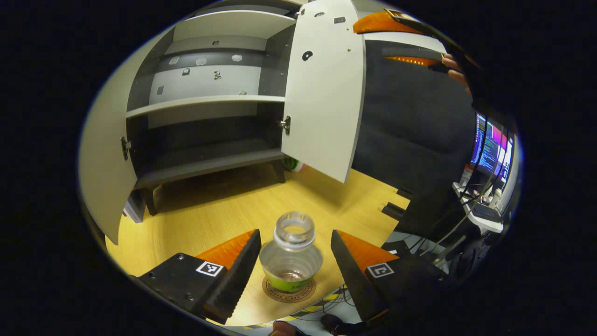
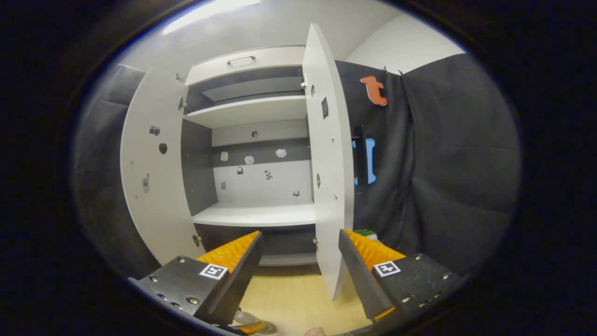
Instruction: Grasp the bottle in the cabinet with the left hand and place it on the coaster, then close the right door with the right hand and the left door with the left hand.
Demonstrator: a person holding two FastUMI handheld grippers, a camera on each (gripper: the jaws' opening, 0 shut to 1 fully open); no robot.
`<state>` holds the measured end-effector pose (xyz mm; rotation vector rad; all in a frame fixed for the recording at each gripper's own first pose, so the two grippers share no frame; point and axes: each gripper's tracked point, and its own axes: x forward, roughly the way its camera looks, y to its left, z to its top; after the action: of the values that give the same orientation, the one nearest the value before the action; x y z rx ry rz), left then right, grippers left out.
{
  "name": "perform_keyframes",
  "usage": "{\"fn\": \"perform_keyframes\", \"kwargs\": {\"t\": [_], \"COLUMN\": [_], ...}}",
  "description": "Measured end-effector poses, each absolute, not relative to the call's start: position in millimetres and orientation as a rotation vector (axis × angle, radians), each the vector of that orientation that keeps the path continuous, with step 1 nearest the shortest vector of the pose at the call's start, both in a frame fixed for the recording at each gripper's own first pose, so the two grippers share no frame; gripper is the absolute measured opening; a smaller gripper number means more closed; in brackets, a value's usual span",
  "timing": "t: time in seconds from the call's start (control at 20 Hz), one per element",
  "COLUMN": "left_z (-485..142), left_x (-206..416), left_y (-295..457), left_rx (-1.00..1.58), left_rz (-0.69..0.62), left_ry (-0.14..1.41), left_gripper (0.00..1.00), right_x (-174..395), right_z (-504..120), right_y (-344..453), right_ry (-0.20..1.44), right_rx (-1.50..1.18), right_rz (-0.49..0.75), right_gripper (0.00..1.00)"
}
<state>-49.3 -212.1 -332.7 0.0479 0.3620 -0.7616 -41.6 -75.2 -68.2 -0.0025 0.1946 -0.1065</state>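
Left gripper [image 1: 295, 261] hovers low over the light wooden counter [image 1: 224, 205], jaws apart, a gap on both sides of the clear plastic bottle with a green label band [image 1: 291, 259]; neither finger touches it. Bottle stands upright, uncapped, on the round brown coaster [image 1: 289, 291], near the counter's front edge. Behind it the grey-and-white cabinet [image 1: 210, 100] stands with both doors swung open: left door [image 1: 100, 158] at the view's left edge, right door [image 1: 326, 93] jutting forward just right of centre. Shelves inside bare apart from small stickers on the back panel. A computer monitor [image 1: 492, 149] glows at far right, cables below it. A hand [image 1: 454, 67] with another gripper shows upper right.

In the right gripper view, right gripper [image 2: 301, 275] is raised facing the cabinet [image 2: 256, 154], jaws apart, nothing between them. The white right door [image 2: 329, 163] is seen nearly edge-on, its lower edge between the two fingers, touching neither as far as can be told. Left door [image 2: 151, 177] open wide. Black cloth wall [image 2: 443, 163] to the right.
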Motion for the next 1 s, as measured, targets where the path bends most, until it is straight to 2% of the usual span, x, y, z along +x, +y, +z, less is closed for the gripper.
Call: {"fn": "perform_keyframes", "kwargs": {"t": [0.1, 0.2, 0.5, 0.6, 1.0], "left_z": [-313, -291, -222, -197, -132], "left_x": [-47, -45, -38, -37, -26], "left_y": [-209, -206, -193, -185, -141], "left_rx": [0.059, 0.086, 0.106, 0.103, 0.073], "left_rz": [-0.75, -0.738, -0.671, -0.638, -0.478], "left_ry": [0.342, 0.316, 0.273, 0.264, 0.247], "left_gripper": [0.96, 0.96, 0.96, 0.96, 0.95], "right_x": [-44, -47, -56, -56, -35], "right_z": [-63, -57, -34, -21, 21], "right_y": [-84, -96, -134, -151, -253], "right_ry": [0.184, 0.169, 0.126, 0.11, 0.064], "right_rx": [0.008, 0.011, -0.001, -0.009, -0.083], "right_rz": [-0.116, -0.128, -0.168, -0.177, -0.24], "right_gripper": [0.98, 0.95, 0.95, 0.98, 0.98]}}
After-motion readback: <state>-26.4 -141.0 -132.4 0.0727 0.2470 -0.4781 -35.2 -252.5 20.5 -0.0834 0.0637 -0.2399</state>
